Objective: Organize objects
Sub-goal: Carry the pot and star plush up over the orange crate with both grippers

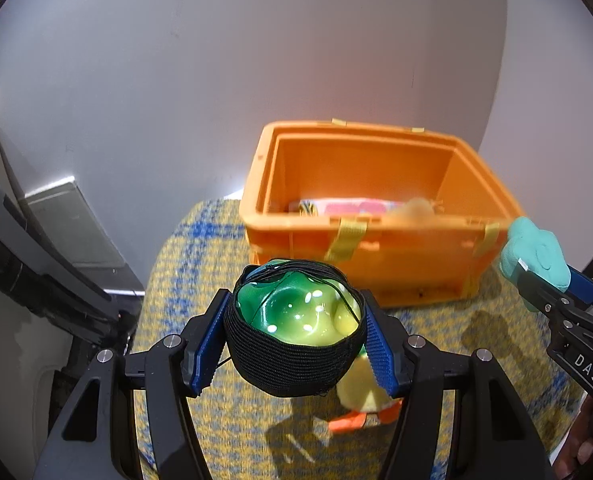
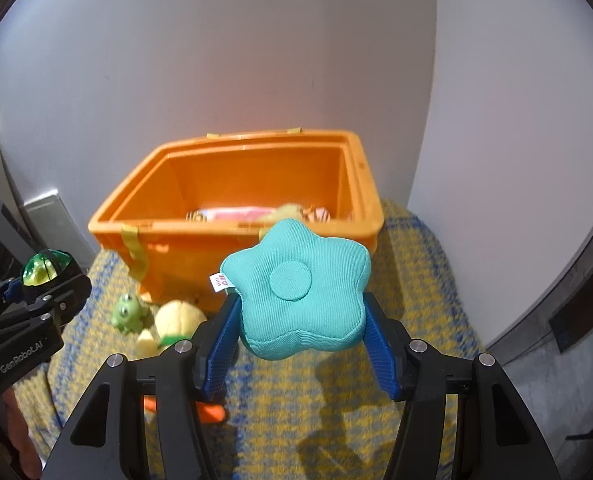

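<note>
Orange bin (image 1: 376, 264) waits at frame centre; left gripper (image 1: 294, 338) holds a green ball (image 1: 300, 312), right gripper (image 2: 300, 320) clamps a teal star cushion (image 2: 296, 292). Next, I think, carry both over the rim and release.

Yellow-and-blue woven cloth (image 2: 408, 264), plain pale wall (image 1: 176, 80), grey floor (image 2: 556, 380)

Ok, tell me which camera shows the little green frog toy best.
The right wrist view. The green frog toy sits in the open on the woven cloth, in front of the orange bin, facing the camera. The left wrist view shows nothing identifiable of it.
</note>
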Tool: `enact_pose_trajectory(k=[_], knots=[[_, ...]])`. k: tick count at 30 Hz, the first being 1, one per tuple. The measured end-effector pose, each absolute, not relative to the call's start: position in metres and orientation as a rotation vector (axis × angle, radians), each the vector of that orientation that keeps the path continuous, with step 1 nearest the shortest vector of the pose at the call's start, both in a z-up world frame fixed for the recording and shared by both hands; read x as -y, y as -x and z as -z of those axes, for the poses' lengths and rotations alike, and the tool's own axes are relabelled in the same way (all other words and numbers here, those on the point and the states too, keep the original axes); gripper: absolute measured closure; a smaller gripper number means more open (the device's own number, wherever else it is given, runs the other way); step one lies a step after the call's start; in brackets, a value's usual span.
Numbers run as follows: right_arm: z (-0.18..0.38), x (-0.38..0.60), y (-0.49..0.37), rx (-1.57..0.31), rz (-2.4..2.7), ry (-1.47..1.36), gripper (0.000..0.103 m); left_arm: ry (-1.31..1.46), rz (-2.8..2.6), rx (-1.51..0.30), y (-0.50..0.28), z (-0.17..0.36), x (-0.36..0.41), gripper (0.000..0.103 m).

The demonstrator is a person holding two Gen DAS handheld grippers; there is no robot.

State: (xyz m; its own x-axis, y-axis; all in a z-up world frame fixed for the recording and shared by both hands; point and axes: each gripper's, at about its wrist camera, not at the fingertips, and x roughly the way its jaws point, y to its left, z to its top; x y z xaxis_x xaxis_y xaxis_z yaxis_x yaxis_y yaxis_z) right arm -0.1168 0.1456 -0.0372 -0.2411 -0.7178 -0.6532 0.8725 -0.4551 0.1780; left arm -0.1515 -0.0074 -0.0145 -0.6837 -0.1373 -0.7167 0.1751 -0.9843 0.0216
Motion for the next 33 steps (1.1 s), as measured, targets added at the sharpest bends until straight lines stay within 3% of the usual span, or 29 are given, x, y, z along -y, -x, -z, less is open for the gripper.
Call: enact_pose_trajectory(k=[16, 33], knots=[[-0.011, -0.116, 0.143, -0.232, 1.907, -0.733, 0.044, -1.081, 2.799, -0.019, 0.198, -0.027, 0.005, 0.042], [-0.006, -0.059, 0.171, -0.254, 1.881, -0.776, 0.044, -1.129, 2.774, -0.019, 0.25, -0.016, 0.015, 0.041]])
